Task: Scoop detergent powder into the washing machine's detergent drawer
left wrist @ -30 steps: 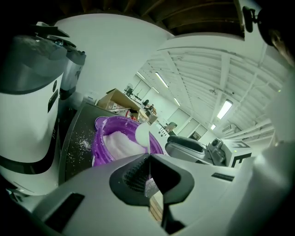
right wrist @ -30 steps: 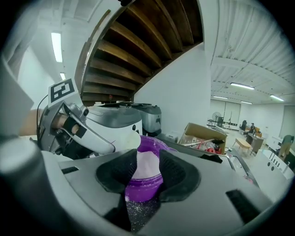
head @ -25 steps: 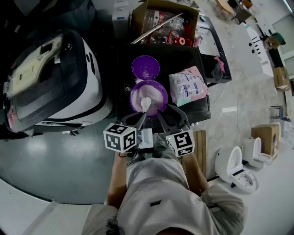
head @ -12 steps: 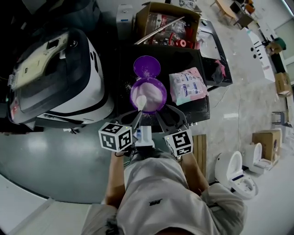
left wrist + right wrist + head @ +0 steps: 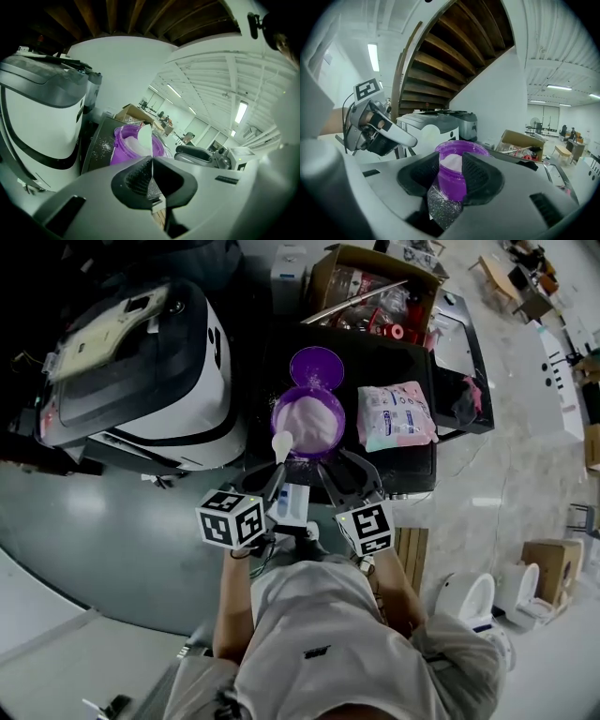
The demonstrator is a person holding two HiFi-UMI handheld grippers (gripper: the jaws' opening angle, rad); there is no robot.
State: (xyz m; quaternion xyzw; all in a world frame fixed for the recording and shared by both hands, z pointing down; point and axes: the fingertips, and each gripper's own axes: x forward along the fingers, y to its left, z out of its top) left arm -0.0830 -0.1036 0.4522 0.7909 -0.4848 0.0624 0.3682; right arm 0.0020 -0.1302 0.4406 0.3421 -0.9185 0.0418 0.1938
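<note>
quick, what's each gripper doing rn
left gripper: shut on the white scoop, held by its handle.
right gripper: open, holding nothing; the purple tub shows ahead between its jaws, ungripped.

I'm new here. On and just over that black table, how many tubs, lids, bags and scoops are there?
Tub: 1
Lid: 1
Bag: 1
Scoop: 1
Total: 4

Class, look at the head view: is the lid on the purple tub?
No, the lid lies apart behind the tub, which stands open with white powder showing.
</note>
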